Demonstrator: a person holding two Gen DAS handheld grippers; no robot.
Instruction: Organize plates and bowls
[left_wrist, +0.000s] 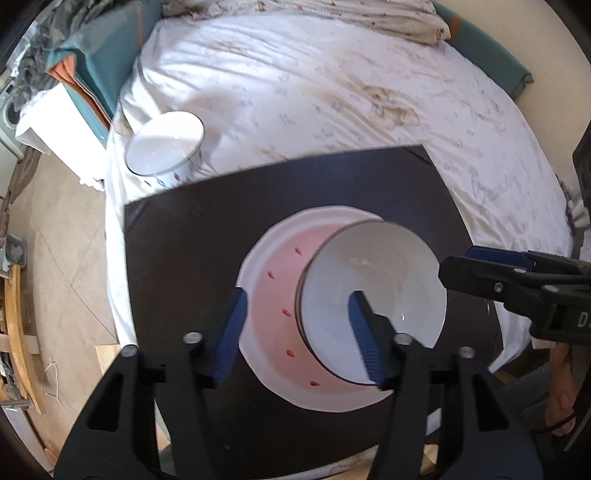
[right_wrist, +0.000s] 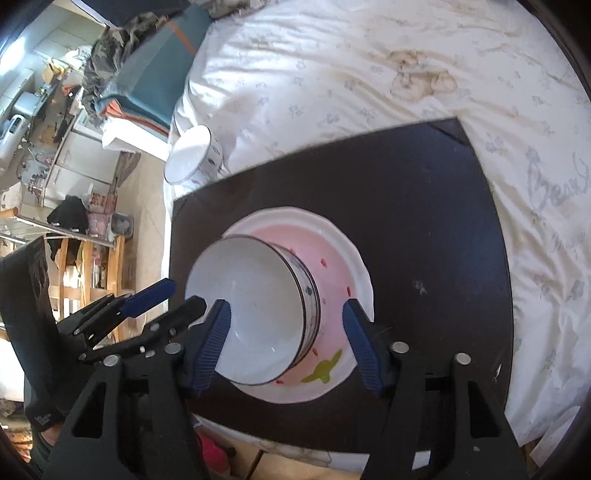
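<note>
A white ceramic bowl with a thin dark rim sits on a white plate with a pink centre and small red marks, and the plate lies flat on a dark rectangular board spread over a white printed bedsheet.

In the left wrist view, the left gripper hangs above the plate with its jaws spread wide and nothing between them. One blue-padded finger lies over the plate's outer edge, the other over the inside of the bowl. The bowl's near wall falls between the two fingers, though whether either pad touches it cannot be told.

In the right wrist view, the right gripper is likewise spread wide and holds nothing. The bowl lies mostly between its fingers, one finger over the bowl's inside and the other over the plate just beyond the bowl's patterned side. A green leaf-like motif shows on the plate near that finger. The left gripper appears beside it, close to the bowl's rim.

A second white bowl with a dark rim rests tilted on the bedsheet, off the board's far corner and well apart from both grippers.
</note>
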